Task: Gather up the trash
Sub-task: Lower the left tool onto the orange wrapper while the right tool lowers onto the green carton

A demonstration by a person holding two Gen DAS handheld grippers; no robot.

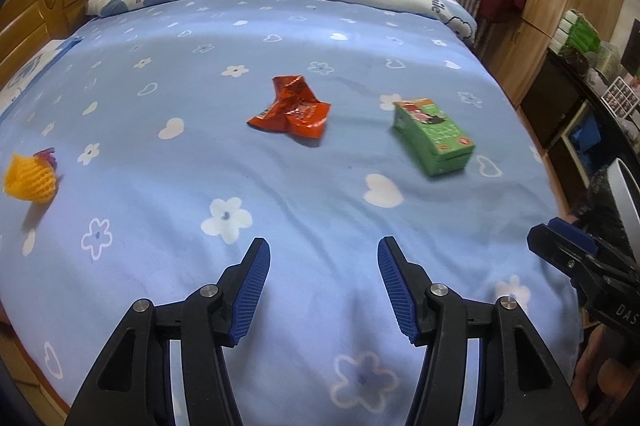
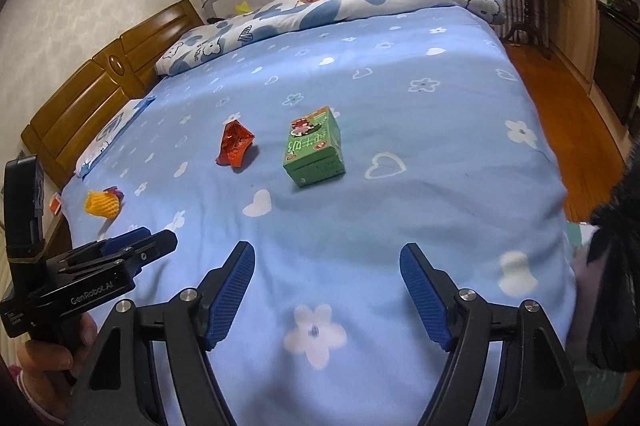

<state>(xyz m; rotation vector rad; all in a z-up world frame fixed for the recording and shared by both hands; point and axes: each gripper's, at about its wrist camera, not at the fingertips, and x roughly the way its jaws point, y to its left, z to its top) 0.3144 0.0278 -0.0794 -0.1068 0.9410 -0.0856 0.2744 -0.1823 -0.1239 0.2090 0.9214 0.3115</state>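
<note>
On bedspread [image 1: 320, 185]: green carton [image 1: 434, 135] flat, long axis near-to-far.

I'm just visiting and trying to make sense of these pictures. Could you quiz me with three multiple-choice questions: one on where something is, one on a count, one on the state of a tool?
1. Where does the green carton lie relative to the red wrapper, seen from the left wrist camera?
A. To its right
B. To its left
C. On top of it

2. How many pieces of litter lie on the blue bedsheet?
A. One
B. Three
C. Five

3. How is the left tool set?
A. Shut on the wrapper
C. Shut on nothing
B. Open and holding nothing

Answers:
1 A, the carton sits apart from the wrapper, on its right.
2 B, the wrapper, the carton and a yellow foam net.
3 B, its two blue fingers stand wide apart over bare sheet.
</note>
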